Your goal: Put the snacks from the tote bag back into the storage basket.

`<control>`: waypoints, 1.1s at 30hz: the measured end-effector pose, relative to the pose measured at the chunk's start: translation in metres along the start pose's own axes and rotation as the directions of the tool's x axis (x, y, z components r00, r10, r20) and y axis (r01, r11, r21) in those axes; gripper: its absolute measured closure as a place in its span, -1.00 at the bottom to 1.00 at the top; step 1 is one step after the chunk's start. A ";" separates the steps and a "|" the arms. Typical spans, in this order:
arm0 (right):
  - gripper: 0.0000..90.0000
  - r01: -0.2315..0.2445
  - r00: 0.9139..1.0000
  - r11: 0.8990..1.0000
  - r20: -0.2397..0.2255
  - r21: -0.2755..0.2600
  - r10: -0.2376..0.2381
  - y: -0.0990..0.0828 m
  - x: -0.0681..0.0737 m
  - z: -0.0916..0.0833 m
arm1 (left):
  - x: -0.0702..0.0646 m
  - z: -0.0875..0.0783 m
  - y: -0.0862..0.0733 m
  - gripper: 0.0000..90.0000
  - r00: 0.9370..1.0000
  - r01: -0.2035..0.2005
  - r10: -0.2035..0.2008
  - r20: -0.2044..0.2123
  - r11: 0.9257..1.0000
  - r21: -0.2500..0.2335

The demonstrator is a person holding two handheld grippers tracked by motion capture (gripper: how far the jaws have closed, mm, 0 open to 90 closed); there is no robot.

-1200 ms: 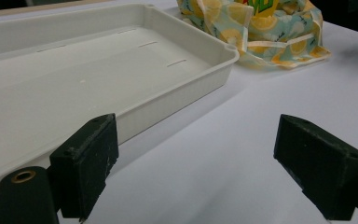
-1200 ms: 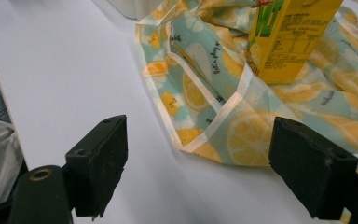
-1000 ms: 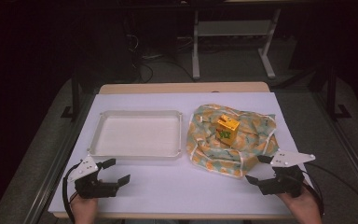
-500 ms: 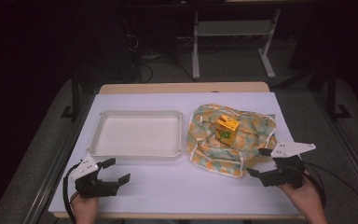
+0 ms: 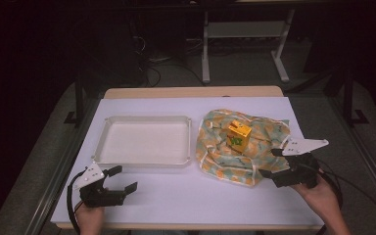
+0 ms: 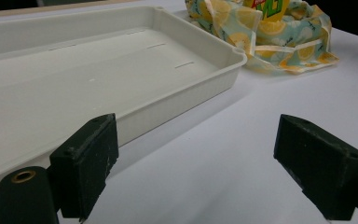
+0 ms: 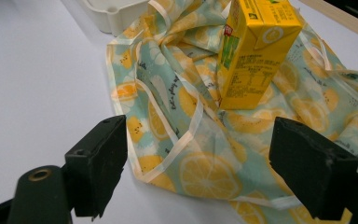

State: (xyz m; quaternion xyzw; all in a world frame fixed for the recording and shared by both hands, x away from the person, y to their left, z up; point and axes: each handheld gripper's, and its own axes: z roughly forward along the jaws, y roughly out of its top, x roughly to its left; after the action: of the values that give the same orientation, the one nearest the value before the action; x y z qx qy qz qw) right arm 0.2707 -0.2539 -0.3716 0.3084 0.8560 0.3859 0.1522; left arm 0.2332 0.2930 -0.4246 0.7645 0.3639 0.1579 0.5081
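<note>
A yellow juice carton (image 5: 238,136) (image 7: 256,51) stands upright on a crumpled lemon-print cloth (image 5: 240,147) (image 7: 186,121) at the table's right half. My right gripper (image 5: 272,163) (image 7: 198,168) hovers open at the cloth's near right edge, jaws pointing toward the carton, nothing between them. A white tray (image 5: 146,142) (image 6: 98,79) lies empty to the left of the cloth. My left gripper (image 5: 121,178) (image 6: 196,163) rests open on the table in front of the tray's near left corner, holding nothing.
The white table sheet (image 5: 191,196) spreads bare between the two grippers. Black cables trail from both grippers at the table's front edge. Beyond the table's far edge stand dark floor and a metal stand (image 5: 245,49).
My right gripper has risen and drifted forward and to the right, closer to the cloth's right edge. The left gripper, carton, cloth and tray have kept still.
</note>
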 end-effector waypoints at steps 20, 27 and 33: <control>-0.64 0.022 1.000 0.999 -0.010 0.031 -0.021 0.029 -0.012 0.006 | 0.000 -0.002 0.001 -0.70 1.000 -0.015 0.015 -0.002 1.000 -0.015; -0.68 0.009 1.000 0.999 -0.017 0.048 -0.008 0.036 -0.015 0.009 | -0.001 -0.003 0.001 -0.70 1.000 -0.007 0.007 -0.001 1.000 -0.022; -0.68 0.010 1.000 0.999 -0.023 0.053 -0.008 0.041 -0.018 0.009 | -0.001 -0.002 0.001 -0.70 1.000 -0.008 0.008 0.001 1.000 -0.015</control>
State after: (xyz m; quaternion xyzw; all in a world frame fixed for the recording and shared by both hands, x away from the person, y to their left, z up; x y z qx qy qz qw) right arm 0.3058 -0.2391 -0.3466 0.3041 0.8690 0.3659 0.1361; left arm 0.2317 0.2939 -0.4226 0.7622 0.3592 0.1624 0.5135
